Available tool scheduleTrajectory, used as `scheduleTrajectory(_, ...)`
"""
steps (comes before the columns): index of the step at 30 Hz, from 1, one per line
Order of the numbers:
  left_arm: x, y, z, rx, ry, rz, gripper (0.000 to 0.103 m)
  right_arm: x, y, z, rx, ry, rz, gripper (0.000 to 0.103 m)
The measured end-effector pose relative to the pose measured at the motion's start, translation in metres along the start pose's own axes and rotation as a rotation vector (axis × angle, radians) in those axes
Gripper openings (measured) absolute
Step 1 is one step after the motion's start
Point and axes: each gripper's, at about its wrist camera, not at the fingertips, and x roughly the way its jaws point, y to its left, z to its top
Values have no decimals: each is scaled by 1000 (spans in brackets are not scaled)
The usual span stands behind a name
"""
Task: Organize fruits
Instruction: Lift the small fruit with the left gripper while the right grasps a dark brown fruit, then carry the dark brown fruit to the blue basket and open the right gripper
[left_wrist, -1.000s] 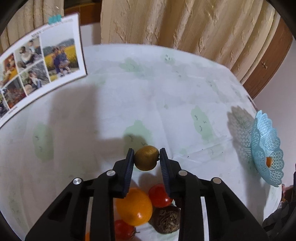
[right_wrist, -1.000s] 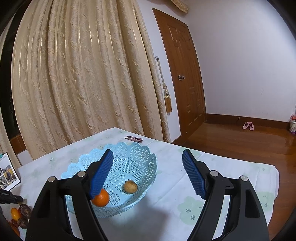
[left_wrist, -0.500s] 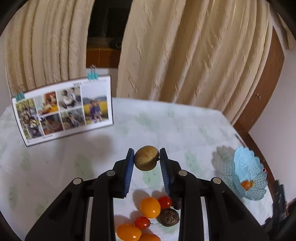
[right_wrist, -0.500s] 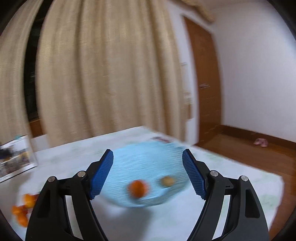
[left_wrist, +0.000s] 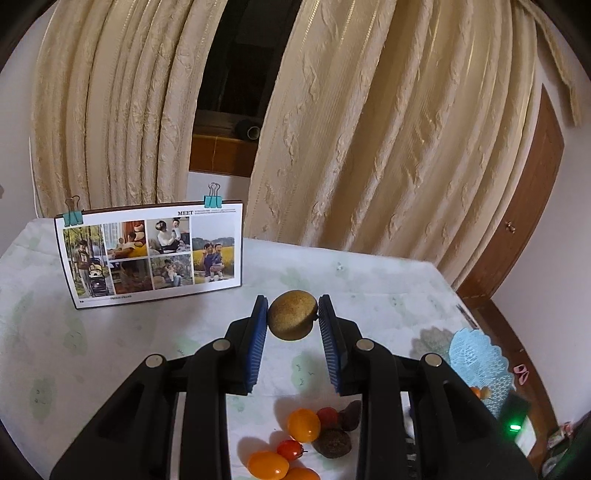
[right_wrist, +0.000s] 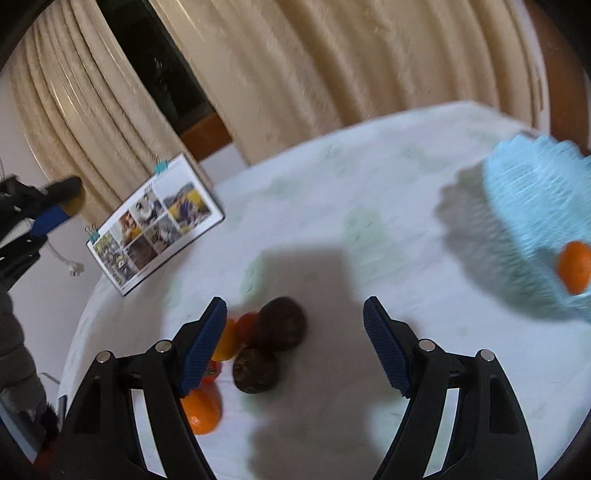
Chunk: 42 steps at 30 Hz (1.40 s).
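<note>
I held the kiwi (left_wrist: 292, 319) pinched between my left gripper (left_wrist: 291, 325) fingers, lifted clear above the worktop (left_wrist: 369, 295). To place it well, I judged I should carry it level to the blue basket (left_wrist: 476, 363) at the right edge and release low. My right gripper (right_wrist: 295, 343) fingers were spread, empty, over the pile: three oranges, two cherry tomatoes, two dark brown fruits. One orange (right_wrist: 574, 267) showed in the basket.
</note>
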Motion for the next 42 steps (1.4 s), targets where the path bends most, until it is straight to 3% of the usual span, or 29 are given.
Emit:
scheduleTrajectory(6, -3, 1, 1, -10, -4, -19, 29, 40, 6, -3, 19, 106, 40, 70)
scheduleTrajectory(9, -3, 1, 0, -12, -5, -24, 29, 50, 5, -7, 22, 133, 31, 60)
scheduleTrajectory(16, -1, 2, 0, -17, -2, -25, 29, 49, 9, -8, 1, 129, 41, 41)
scheduleTrajectory(21, 0, 0, -2, -10, -5, -27, 29, 41, 5, -8, 12, 125, 49, 42)
scheduleTrajectory(29, 1, -3, -4, 2, -2, -36, 29, 6, 1, -1, -8, 24, 9, 42)
scheduleTrajectory(42, 1, -24, -12, 47, 10, -56, 29, -95, -63, 15, 77, -232, -216, 42)
